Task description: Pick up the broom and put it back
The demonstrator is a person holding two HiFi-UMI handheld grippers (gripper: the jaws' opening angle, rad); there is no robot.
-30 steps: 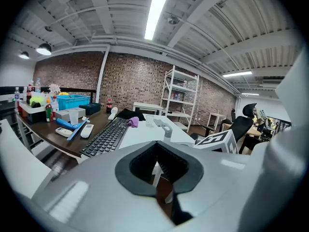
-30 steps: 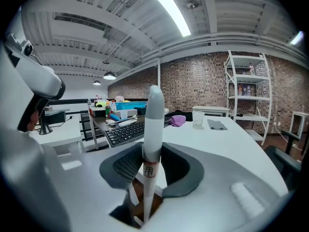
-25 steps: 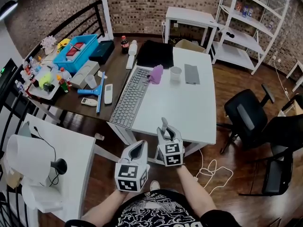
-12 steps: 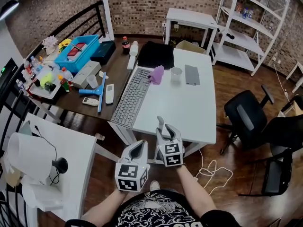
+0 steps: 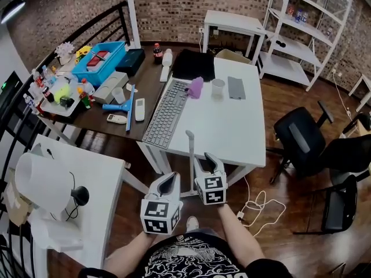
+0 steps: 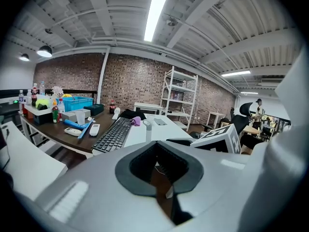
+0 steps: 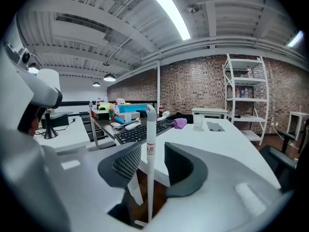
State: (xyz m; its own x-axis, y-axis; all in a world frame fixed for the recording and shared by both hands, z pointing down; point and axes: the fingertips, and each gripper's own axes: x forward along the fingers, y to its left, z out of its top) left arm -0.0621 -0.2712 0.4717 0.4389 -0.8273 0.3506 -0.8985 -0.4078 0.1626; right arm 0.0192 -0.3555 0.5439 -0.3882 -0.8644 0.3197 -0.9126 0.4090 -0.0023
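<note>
Bright, even ceiling-tube light (image 6: pixel 155 14); sharp focus; heavy fisheye curvature, dark corners.

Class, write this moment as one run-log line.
right gripper: jaws just been opening, broom handle between, unclamped | left gripper: shut, empty

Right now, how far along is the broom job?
Done, apparently: the broom stands upright at the white table edge. In hand: nothing gripped. The right gripper has just been opening its jaws, and the broom's handle stands loose between them; the left gripper is shut and empty. Left: back the right gripper clear without tipping the broom.
</note>
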